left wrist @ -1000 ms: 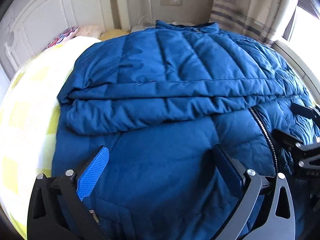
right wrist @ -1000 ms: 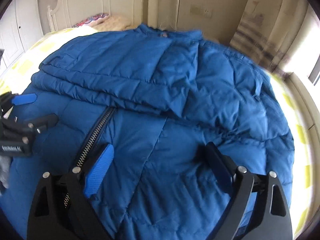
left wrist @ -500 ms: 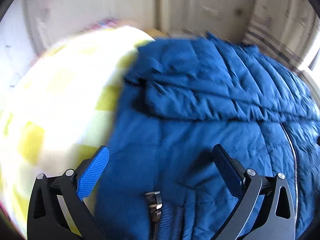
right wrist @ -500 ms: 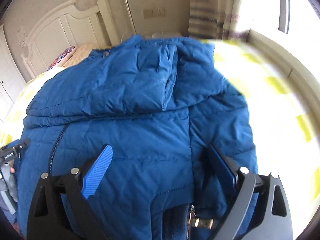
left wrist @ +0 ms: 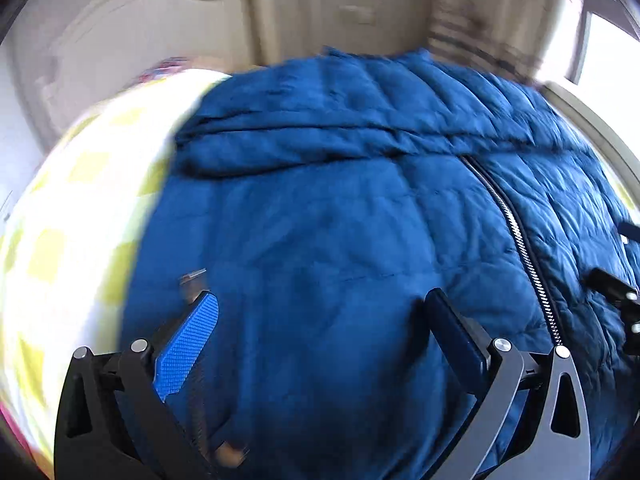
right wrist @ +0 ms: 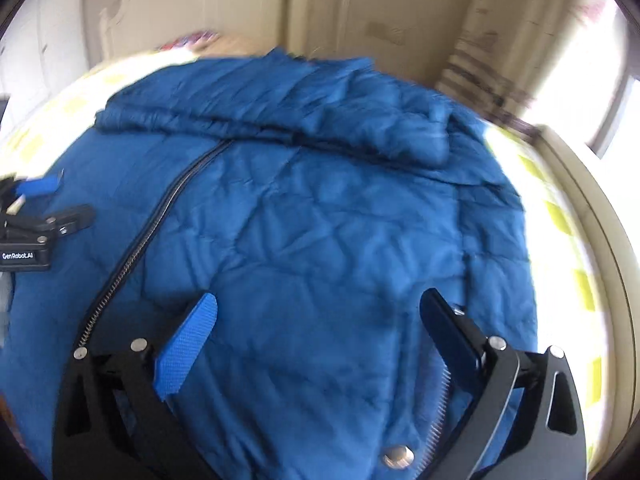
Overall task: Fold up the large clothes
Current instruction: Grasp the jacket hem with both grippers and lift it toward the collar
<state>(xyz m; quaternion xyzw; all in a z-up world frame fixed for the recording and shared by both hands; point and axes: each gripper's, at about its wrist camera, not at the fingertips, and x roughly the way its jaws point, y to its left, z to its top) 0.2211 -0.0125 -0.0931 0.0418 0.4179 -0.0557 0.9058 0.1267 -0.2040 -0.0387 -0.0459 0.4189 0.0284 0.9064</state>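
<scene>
A large blue quilted down jacket (left wrist: 340, 240) lies spread on a bed, sleeves folded across its upper part, with a silver zipper (left wrist: 520, 240) down the front. It also fills the right wrist view (right wrist: 340, 220), zipper (right wrist: 160, 220) at left. My left gripper (left wrist: 320, 320) is open and empty just above the jacket's lower left part. My right gripper (right wrist: 316, 320) is open and empty above the lower right part. Each gripper shows at the edge of the other's view: the right one (left wrist: 616, 292), the left one (right wrist: 44, 208).
The bed has a white and yellow checked cover (left wrist: 68, 240), also seen at right (right wrist: 568, 240). A white headboard (left wrist: 120, 52) and pillows stand at the far end. A striped curtain (right wrist: 480, 64) and a bright window (right wrist: 600, 92) are at the right.
Both grippers swung back toward the jacket's middle after pointing out at its side edges. The left view turned right, the right view turned left. Both stayed open; the jacket has not visibly moved.
</scene>
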